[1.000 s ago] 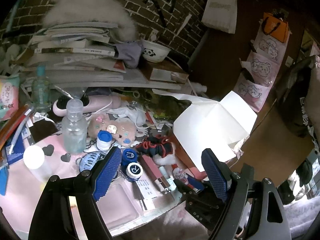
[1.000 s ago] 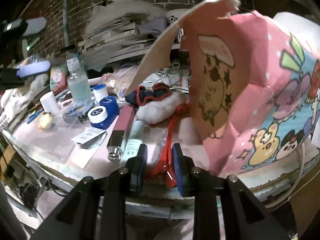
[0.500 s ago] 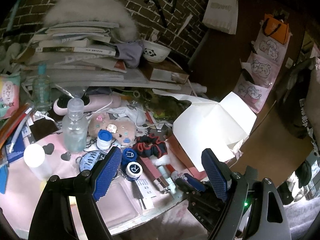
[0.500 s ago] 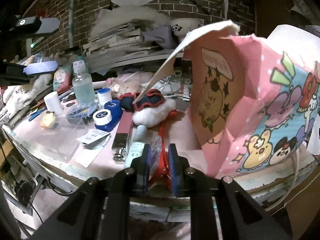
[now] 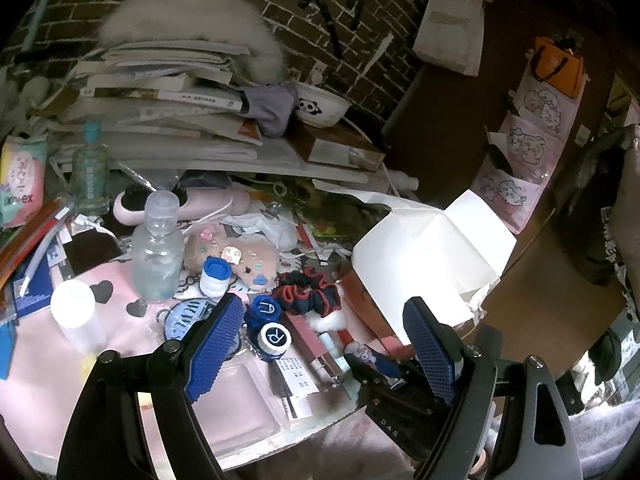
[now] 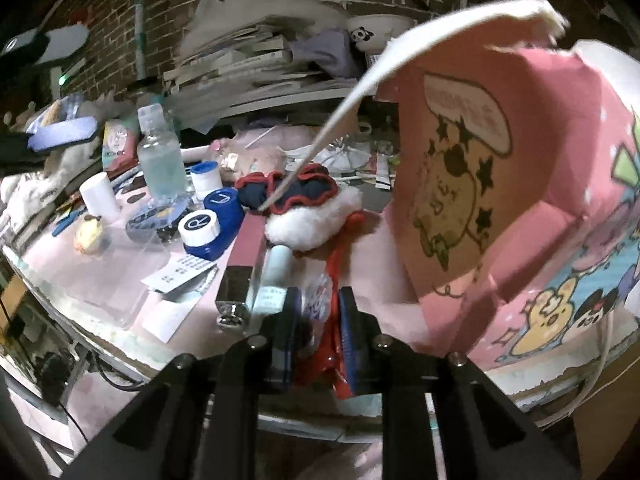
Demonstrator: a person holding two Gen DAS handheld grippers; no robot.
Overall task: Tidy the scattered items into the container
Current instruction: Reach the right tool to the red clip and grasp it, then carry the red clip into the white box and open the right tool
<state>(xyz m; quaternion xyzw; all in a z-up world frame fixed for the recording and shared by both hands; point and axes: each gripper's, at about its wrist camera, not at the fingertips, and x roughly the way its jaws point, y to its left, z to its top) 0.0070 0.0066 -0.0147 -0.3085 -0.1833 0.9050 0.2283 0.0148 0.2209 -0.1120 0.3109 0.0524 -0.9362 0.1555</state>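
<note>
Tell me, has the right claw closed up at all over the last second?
Yes. The right gripper has narrowed its fingers onto the red packet at the table edge; the pink box stays beside it.

- Rear wall [image 5: 384, 32]: dark brick with pale mortar joints; paper sheets fixed to it.
- Bench [image 5: 248, 444]: glass-edged top over a pink surface.
- Shelf [image 5: 224, 164] behind the bench carries stacked books [image 5: 160, 92] and a panda-print bowl [image 5: 320, 106].
- Brown door panel [image 5: 444, 128] at right, with a pink hanging pocket organiser [image 5: 524, 152].
- Lighting: dim overall.
</note>
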